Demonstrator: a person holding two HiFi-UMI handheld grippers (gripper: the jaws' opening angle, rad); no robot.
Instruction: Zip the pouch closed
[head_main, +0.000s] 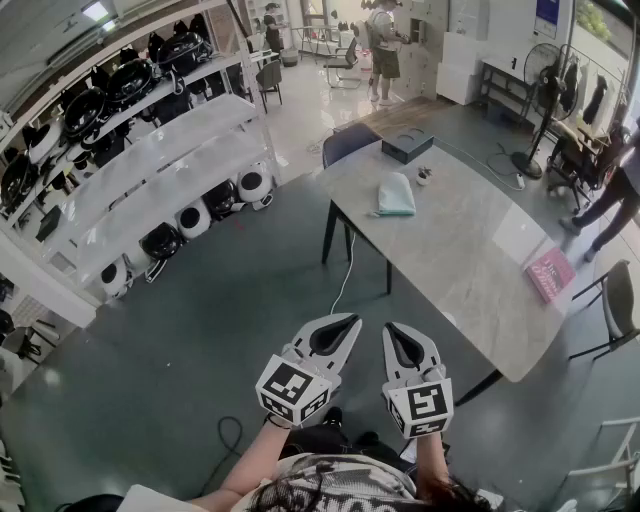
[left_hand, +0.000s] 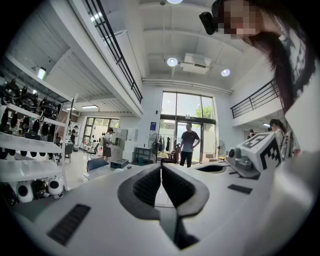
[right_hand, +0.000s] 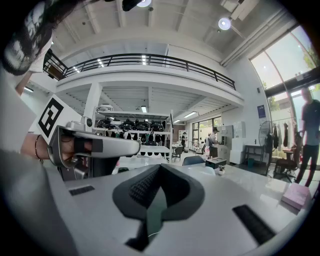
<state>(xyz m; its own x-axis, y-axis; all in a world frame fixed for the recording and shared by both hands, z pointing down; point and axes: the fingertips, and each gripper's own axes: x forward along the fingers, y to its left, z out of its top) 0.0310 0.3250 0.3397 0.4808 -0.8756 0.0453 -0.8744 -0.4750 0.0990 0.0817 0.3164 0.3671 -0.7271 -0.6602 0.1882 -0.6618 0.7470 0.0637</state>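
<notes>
Grey-floored hall, with a marble table ahead of you. Your left gripper and right gripper are both closed on nothing, side by side over the floor, well short of the table. The pale green pouch lies on the table's far half, near a black box whose inside is hidden. Only the right gripper view shows a balcony rail.

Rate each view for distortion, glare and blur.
Head view: the fisheye lens bows the shelves and table, and daylight glares on the far floor. Left gripper view: black corners, with the glass doors very bright. Right gripper view: the window is overexposed.
</notes>
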